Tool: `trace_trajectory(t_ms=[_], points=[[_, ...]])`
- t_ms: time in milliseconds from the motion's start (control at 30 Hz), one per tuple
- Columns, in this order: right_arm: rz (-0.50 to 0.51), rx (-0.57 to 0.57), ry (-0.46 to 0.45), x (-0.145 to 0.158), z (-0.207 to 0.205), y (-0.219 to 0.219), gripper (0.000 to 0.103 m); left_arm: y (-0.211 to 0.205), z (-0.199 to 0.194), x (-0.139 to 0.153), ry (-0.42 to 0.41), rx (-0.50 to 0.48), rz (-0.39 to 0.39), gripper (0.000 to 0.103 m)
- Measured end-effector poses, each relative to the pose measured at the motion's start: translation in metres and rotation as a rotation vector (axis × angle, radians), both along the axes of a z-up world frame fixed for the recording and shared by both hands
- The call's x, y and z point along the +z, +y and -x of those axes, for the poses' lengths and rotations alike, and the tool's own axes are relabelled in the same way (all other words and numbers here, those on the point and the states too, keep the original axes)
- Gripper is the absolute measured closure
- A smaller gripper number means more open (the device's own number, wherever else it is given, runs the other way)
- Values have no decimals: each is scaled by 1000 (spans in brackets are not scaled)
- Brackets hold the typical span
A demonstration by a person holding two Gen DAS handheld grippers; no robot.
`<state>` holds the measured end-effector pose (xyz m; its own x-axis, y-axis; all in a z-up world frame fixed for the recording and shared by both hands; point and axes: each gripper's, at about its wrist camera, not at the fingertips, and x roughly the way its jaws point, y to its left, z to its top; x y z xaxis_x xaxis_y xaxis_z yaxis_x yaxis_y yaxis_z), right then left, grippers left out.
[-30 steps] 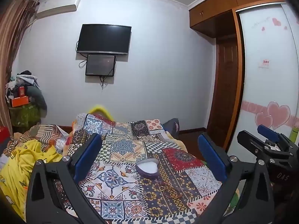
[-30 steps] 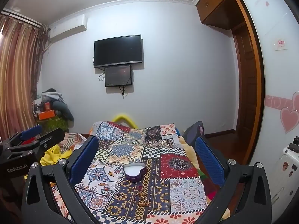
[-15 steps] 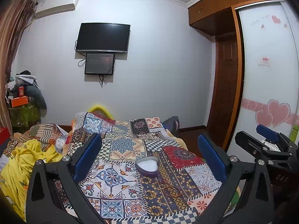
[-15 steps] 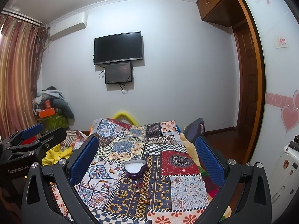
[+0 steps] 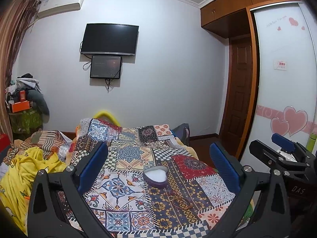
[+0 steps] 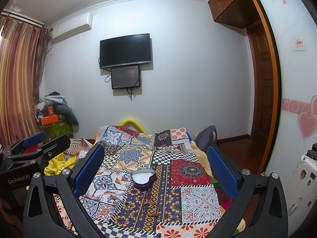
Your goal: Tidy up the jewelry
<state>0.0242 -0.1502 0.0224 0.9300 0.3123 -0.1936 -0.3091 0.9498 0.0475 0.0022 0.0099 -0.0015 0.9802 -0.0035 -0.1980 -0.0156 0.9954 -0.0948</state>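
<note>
A purple heart-shaped box with a white inside stands open on the patchwork bedspread. Just in front of it lie thin jewelry pieces, reddish cord bracelets and small rings. My left gripper is open, held above the near end of the bed with nothing between its blue pads. My right gripper is open too, likewise empty. Each gripper shows at the edge of the other's view, the right one and the left one.
Yellow and striped bedding is heaped left of the bedspread. A cluttered stand sits in the far left corner. A television hangs on the far wall. A wardrobe door with heart stickers and a white suitcase stand on the right.
Both grippers have risen and tilted slightly, so the bed sits lower in each view and more of the jewelry in front of the box shows. Jaws remain open.
</note>
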Motion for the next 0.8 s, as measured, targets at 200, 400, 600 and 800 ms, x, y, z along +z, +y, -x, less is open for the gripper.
trace_trajectory(t_ms=[200, 400, 600, 800], points=[[0, -1, 0, 0, 0, 0, 0, 0, 1, -1, -2, -2, 2, 0], [1, -1, -1, 0, -1, -1, 0, -3, 0, -1, -3, -4, -4, 0], [0, 0, 0, 0, -1, -2, 0, -3, -1, -1, -3, -8, -5, 0], [-5, -4, -1, 1, -1, -3, 0, -4, 0, -2, -4, -6, -4, 0]])
